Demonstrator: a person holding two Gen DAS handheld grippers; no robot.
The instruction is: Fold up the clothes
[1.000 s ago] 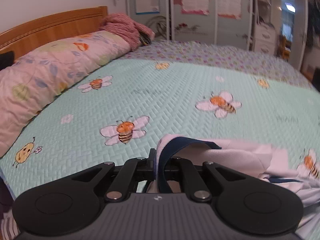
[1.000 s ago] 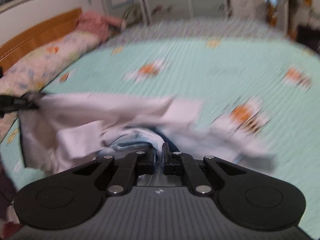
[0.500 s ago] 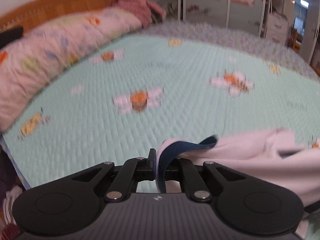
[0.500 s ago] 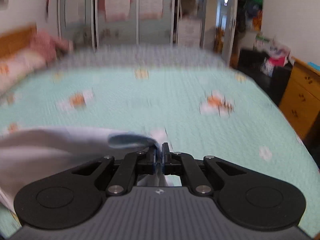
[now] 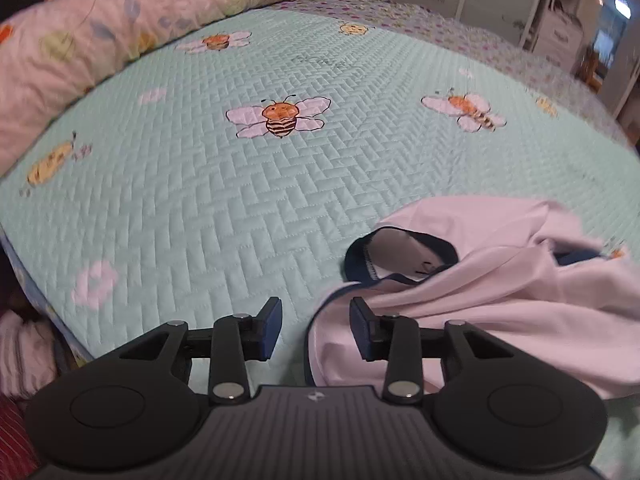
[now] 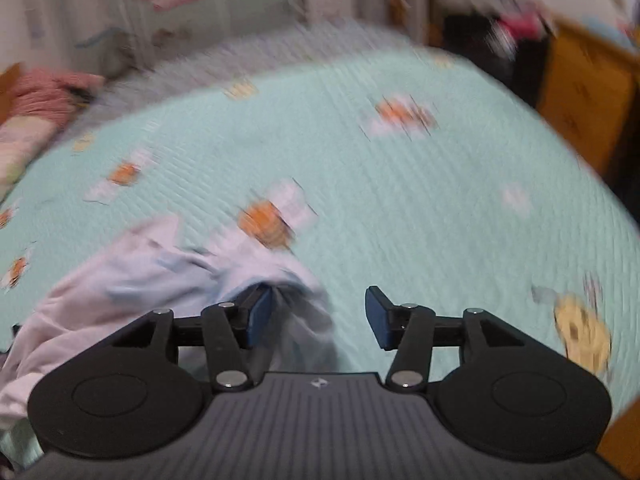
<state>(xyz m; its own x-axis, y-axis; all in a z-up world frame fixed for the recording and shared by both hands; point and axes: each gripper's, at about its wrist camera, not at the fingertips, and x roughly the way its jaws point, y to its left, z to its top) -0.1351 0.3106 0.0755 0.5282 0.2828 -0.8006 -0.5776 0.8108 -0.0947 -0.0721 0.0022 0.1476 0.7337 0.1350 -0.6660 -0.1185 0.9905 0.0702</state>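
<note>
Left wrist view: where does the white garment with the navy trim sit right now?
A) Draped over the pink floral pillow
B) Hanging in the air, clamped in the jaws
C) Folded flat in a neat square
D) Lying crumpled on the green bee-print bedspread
D: the white garment lies crumpled on the green bedspread, its edge reaching between the opening jaws of the left gripper, which do not clamp it.

We see a garment [image 5: 500, 280] lying crumpled on the bed cover [image 5: 240, 200], near its front edge. A long pillow [image 5: 100, 28] lies along the cover's left side.
</note>
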